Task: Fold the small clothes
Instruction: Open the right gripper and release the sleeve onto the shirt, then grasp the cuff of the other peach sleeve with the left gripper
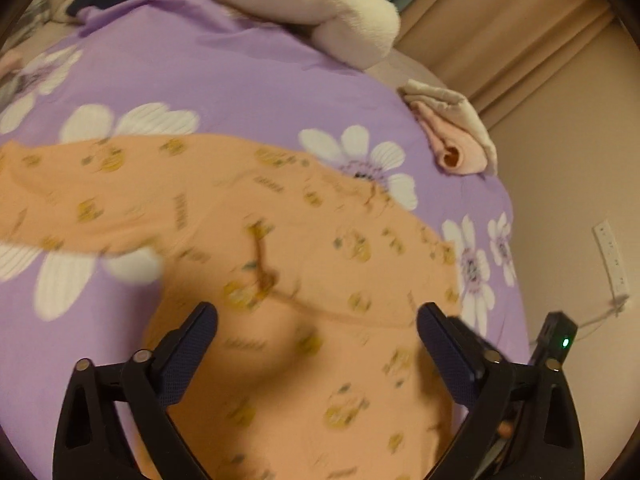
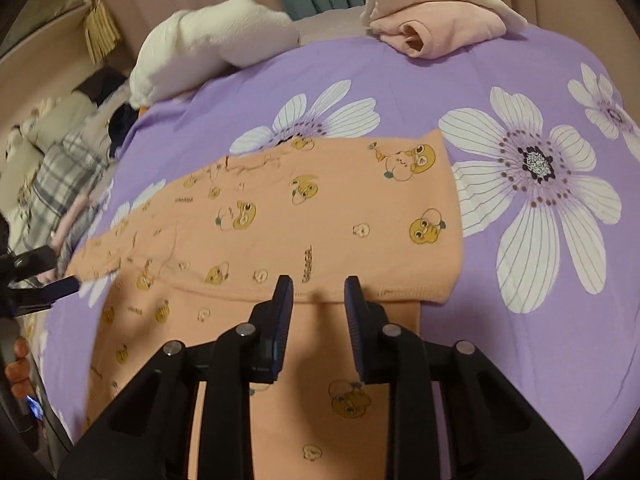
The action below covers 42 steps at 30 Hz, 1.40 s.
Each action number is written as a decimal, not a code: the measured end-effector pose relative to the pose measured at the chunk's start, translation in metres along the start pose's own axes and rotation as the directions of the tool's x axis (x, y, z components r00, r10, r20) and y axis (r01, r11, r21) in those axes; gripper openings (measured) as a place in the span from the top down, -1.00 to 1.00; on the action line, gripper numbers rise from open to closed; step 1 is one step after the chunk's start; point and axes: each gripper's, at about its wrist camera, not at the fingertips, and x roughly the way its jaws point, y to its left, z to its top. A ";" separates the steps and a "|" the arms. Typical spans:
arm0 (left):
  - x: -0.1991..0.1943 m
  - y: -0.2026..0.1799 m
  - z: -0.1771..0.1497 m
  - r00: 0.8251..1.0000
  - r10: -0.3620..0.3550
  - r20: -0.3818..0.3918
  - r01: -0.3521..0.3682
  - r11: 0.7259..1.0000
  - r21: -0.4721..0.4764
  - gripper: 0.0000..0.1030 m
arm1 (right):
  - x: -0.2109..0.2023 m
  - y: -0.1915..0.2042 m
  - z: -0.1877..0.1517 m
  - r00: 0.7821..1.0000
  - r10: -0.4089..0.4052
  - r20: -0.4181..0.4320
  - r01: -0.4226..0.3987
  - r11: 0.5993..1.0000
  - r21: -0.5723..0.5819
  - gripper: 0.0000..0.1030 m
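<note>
My left gripper (image 1: 316, 320) spread wide, empty, over peach cartoon-print cotton garment (image 2: 320, 216) mid purple floral bedsheet (image 2: 500, 340). Right gripper (image 2: 318, 292) narrowly parted above its hem, pinching nothing. Folded pink clothes stack (image 2: 436, 28) at bed's far edge.

My left gripper (image 1: 316, 320) hangs over the orange printed garment (image 1: 248, 220), jaws spread wide, nothing between the pads. The garment lies blurred across the purple flowered bedsheet (image 1: 224, 80), one sleeve reaching toward the left edge. Folded pink and cream clothes (image 1: 456, 136) sit near the bed's right edge. A white fluffy blanket (image 1: 304, 0) lies at the top.
</note>
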 end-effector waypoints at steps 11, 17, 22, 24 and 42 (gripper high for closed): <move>0.057 0.017 0.009 0.991 -0.105 -0.080 0.095 0.988 -0.125 -0.42 | 0.019 -0.008 0.011 0.996 0.088 -0.002 -0.087 0.994 0.065 0.53; 0.070 0.035 0.000 0.993 -0.016 -0.117 -0.001 0.991 -0.137 -0.42 | 0.031 -0.027 0.004 0.996 0.066 -0.064 -0.058 0.991 0.125 0.54; 0.054 0.045 -0.003 0.991 -0.061 -0.119 0.038 0.982 -0.184 -0.42 | 0.028 -0.028 -0.001 0.994 0.064 -0.085 -0.052 0.988 0.142 0.51; 0.039 0.050 -0.007 0.992 -0.069 -0.106 0.048 0.980 -0.191 -0.42 | 0.019 -0.023 -0.002 0.995 0.063 -0.071 -0.054 0.991 0.122 0.48; -0.136 0.265 -0.040 0.958 0.054 0.280 0.130 0.791 -0.597 -0.43 | -0.040 0.037 -0.050 0.986 0.169 -0.005 -0.168 0.985 0.031 0.32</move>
